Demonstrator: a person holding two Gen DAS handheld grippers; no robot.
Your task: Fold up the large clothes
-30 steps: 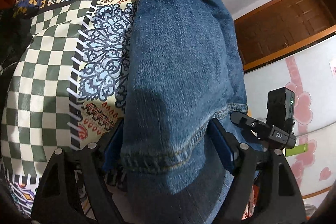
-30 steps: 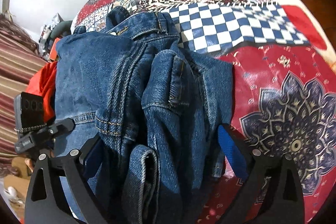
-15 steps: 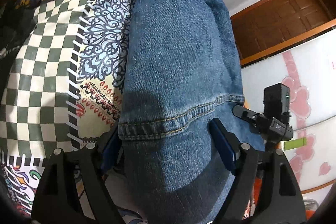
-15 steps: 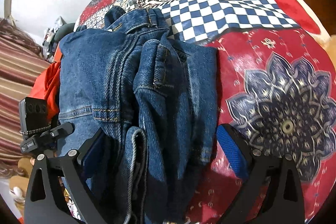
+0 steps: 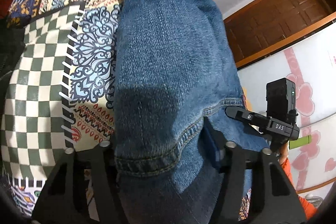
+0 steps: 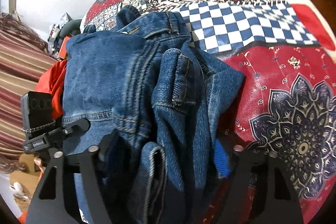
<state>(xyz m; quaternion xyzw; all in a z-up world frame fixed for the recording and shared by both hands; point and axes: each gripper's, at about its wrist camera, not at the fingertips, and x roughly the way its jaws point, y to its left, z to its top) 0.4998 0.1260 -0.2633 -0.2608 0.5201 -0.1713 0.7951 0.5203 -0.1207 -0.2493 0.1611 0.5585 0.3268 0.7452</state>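
Note:
A pair of blue denim jeans (image 5: pixel 172 60) lies on a patchwork-patterned cover (image 5: pixel 42 81). In the left wrist view a trouser leg runs away from me, and its stitched hem sits between the fingers of my left gripper (image 5: pixel 161 152), which is shut on it. In the right wrist view the waistband end of the jeans (image 6: pixel 130 81) is bunched in thick folds, and my right gripper (image 6: pixel 163 152) is shut on that bundle. The blue pad (image 6: pixel 221 161) of its right finger presses the denim.
An orange-red garment (image 6: pixel 54 81) lies left of the jeans. The cover (image 6: pixel 289 102) spreads to the right with red, checked and floral patches. A wooden door (image 5: pixel 279 20) and a white cabinet with pink flowers (image 5: pixel 310 81) stand beyond the edge of the cover.
Both grippers have closed in on the denim. The left hem has slid nearer and lower between the fingers. The right bundle has shifted slightly and is more tightly gathered.

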